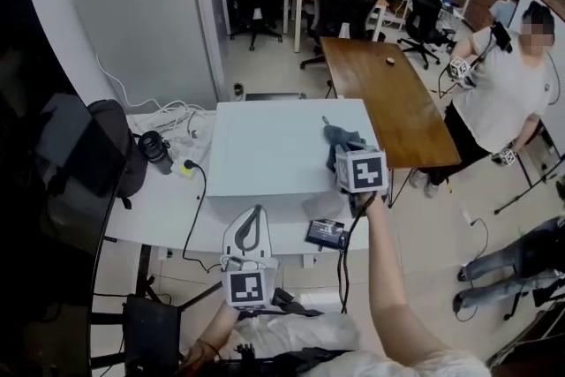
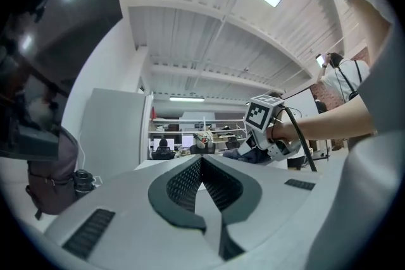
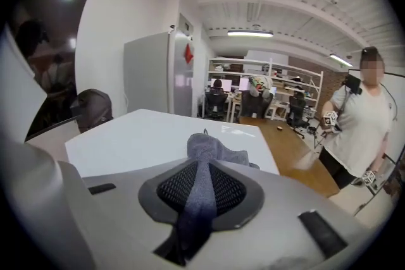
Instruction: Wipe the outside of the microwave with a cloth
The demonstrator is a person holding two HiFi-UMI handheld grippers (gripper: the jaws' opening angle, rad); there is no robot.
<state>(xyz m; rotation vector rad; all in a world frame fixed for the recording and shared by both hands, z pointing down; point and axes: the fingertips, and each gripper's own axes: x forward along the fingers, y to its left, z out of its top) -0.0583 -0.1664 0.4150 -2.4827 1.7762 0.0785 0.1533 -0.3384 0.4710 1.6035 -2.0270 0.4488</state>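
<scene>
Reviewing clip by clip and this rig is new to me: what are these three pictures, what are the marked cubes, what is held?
No robot: a person holds a two-jaw gripper in each hand; the cubes belong to them. One picture comes from a head camera; the others look along each gripper's jaws. A white microwave sits on a white table. The right gripper is shut on a grey cloth at the microwave's top; the left gripper is shut and empty.

— Left side?
— Item one: left gripper point(image 1: 254, 214), lower centre of frame, pointing level, jaws together, nothing between them.
— Right?
— Item two: right gripper point(image 1: 344, 153), centre right, forearm point(image 1: 388, 278) outstretched, tilted downward, clamped on cloth point(image 3: 205, 150).
</scene>
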